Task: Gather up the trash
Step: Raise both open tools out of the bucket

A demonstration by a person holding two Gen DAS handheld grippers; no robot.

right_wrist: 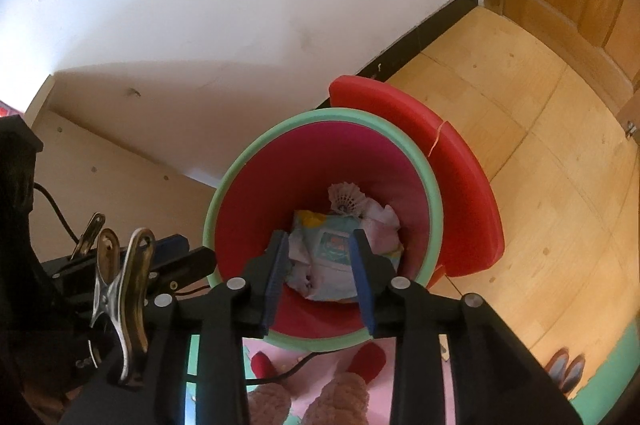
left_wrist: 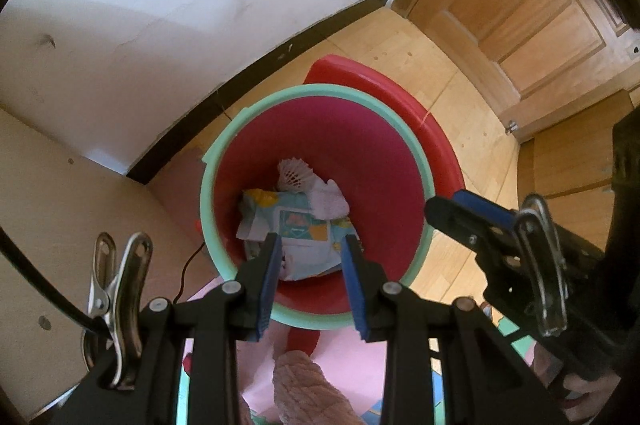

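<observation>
Trash lies at the bottom of a round red plastic bin with a mint-green rim [right_wrist: 434, 199]: a crumpled pale-blue printed wrapper [right_wrist: 340, 257], a wad of white tissue [right_wrist: 384, 219] on its far right side, and a white feathered shuttlecock [right_wrist: 345, 197] at the far edge of the heap. Wrapper's long axis runs roughly near-left to far-right across the bin floor.

Right gripper [right_wrist: 320, 277] points steeply down over the bin mouth, its blue-padded fingers [right_wrist: 362, 277] parted a modest way with nothing between them; the wrapper shows well below through the gap. Left gripper [left_wrist: 310, 281] hangs likewise over the near rim, fingers narrowly apart, empty. In the left view the right gripper sits at the bin's right edge.

Judgement: load looks already dropped; both hands equally near the bin, neither reaching into it.

Outward: red curved plastic lid or board [right_wrist: 472, 185] leans behind the bin on the far right, wooden floor [right_wrist: 540, 145] beyond, white wall [right_wrist: 240, 5] far left, wooden door [left_wrist: 540, 5] far right.
</observation>
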